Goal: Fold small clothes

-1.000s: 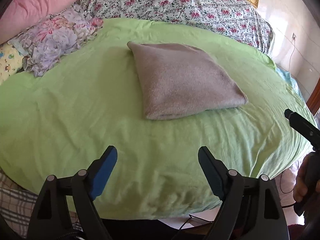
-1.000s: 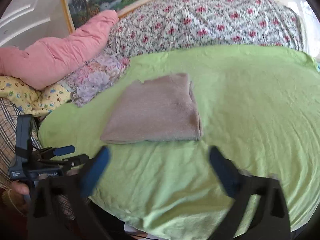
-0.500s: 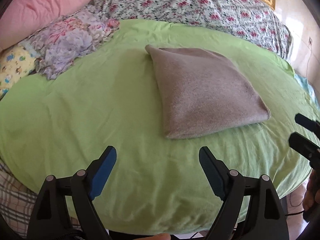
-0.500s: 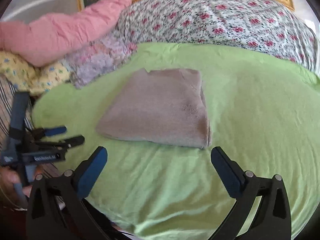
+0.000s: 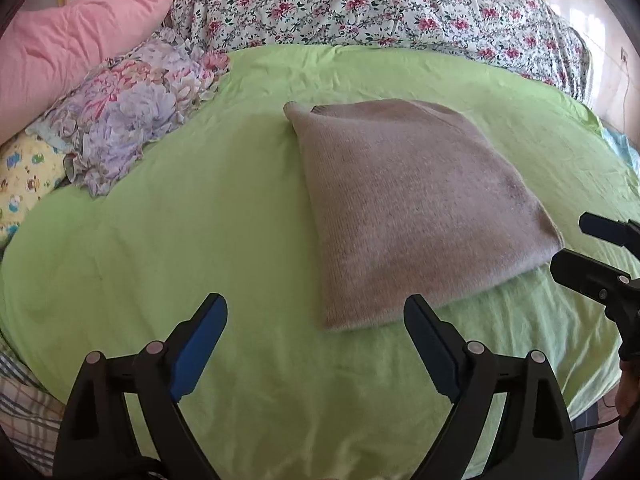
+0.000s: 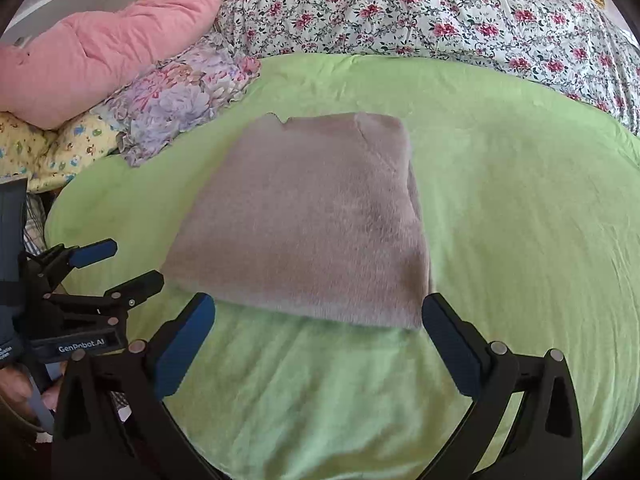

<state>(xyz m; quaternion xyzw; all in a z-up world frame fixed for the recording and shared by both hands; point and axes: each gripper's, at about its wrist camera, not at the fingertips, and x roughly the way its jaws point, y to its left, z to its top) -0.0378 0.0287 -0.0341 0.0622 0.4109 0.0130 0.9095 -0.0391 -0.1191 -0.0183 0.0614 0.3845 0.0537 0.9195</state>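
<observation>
We hold both grippers above the near part of the green sheet [image 5: 200, 208], each facing the folded garment [image 5: 404, 208].

1. Garment. The grey-brown knitted garment lies flat on the green sheet, folded into a compact, roughly square packet. In the left wrist view it sits right of centre, with one corner pointing away from us and its near edge just beyond the right finger of the left gripper [image 5: 316, 340]. In the right wrist view the garment [image 6: 316, 220] fills the middle of the frame, and its near edge lies just beyond the fingertips.

2. Left gripper. Its jaws are spread wide and hold nothing. The blue-padded fingers [image 5: 196, 344] hover over bare sheet, near the garment's front-left corner. We cannot tell whether the right finger touches the cloth.

3. Right gripper. The right gripper [image 6: 320, 336] also has its jaws spread wide, with nothing between them. Its span roughly matches the garment's near edge. The right finger tip sits just beside the garment's front-right corner.

4. Cross views. The left gripper [image 6: 108, 264] shows at the left margin of the right wrist view, and the right gripper [image 5: 596, 248] shows at the right margin of the left wrist view.

5. Surroundings. A pink quilt [image 6: 112, 52], a floral bedspread [image 6: 440, 12] and a lilac floral pillow [image 5: 132, 108] lie beyond the sheet.
</observation>
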